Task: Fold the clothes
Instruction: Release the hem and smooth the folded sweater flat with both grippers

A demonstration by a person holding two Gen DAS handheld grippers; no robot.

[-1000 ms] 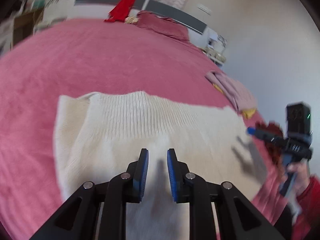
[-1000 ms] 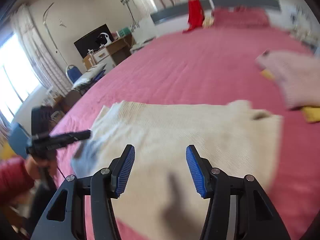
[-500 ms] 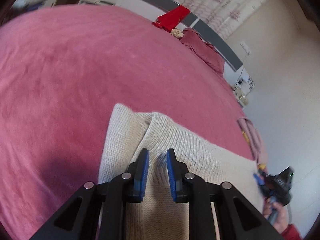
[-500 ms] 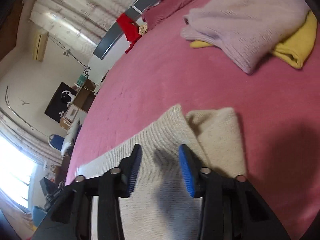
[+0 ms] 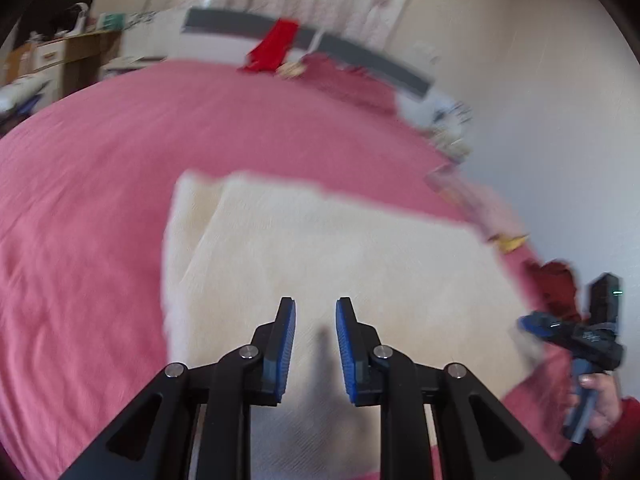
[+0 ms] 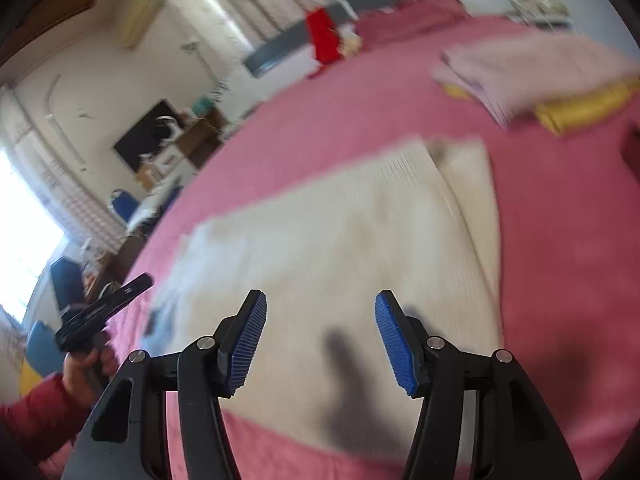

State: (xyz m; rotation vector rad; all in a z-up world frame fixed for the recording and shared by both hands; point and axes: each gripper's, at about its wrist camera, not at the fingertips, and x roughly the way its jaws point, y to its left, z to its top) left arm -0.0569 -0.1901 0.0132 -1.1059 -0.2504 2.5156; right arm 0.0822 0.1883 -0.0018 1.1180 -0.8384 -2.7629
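Note:
A cream knitted sweater (image 5: 328,256) lies flat on the pink bed, sleeves folded in at both sides; it also shows in the right wrist view (image 6: 352,240). My left gripper (image 5: 315,310) hovers above its near edge, jaws a little apart and empty. My right gripper (image 6: 320,308) hovers above the sweater's near part, jaws wide open and empty. The right gripper also shows at the sweater's right edge in the left wrist view (image 5: 532,324). The left gripper shows at the left in the right wrist view (image 6: 136,286). Both views are blurred by motion.
The pink bedspread (image 5: 100,184) surrounds the sweater. A folded pale pink garment (image 6: 532,68) on a yellow one (image 6: 580,108) lies at the far right. A red cloth (image 5: 272,46) hangs on the grey headboard (image 5: 360,56) beside a pink pillow (image 5: 352,80). A desk (image 5: 60,56) stands far left.
Both grippers have pulled back from the sweater's far corners and risen above its near edge. The right jaws have opened wider; the left jaws have opened slightly.

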